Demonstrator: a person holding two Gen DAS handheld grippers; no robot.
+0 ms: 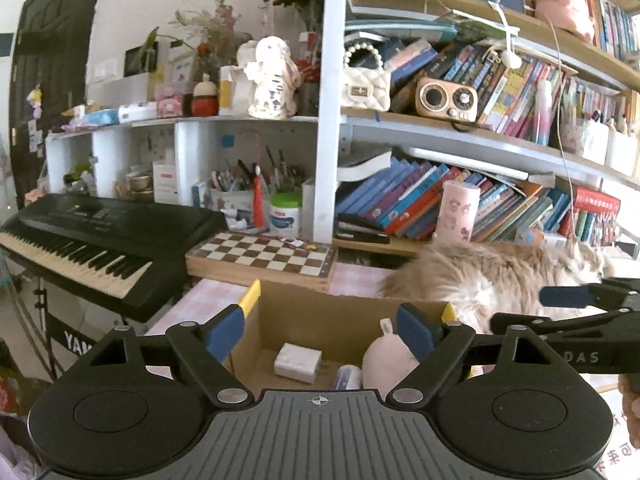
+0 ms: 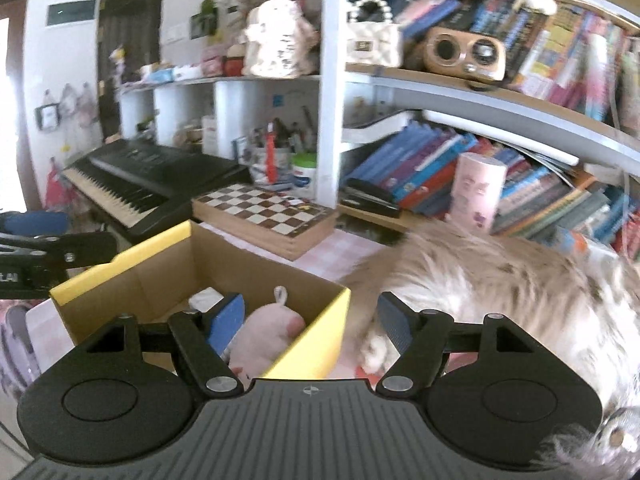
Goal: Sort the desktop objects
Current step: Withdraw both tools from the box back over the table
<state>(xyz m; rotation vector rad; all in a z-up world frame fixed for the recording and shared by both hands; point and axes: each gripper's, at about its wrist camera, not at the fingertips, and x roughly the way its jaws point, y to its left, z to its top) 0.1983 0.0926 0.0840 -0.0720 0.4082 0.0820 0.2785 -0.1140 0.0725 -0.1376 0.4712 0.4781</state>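
Note:
An open cardboard box with yellow flaps stands on the pink checked desk. Inside lie a pink plush toy, a white charger block and a small pale tube. My left gripper is open and empty above the box. My right gripper is open and empty over the box's right yellow flap; it also shows in the left wrist view. The left gripper shows at the left edge of the right wrist view.
A fluffy tan cat lies on the desk right of the box. A chessboard box sits behind, a black keyboard to the left, bookshelves and a pink tumbler at the back.

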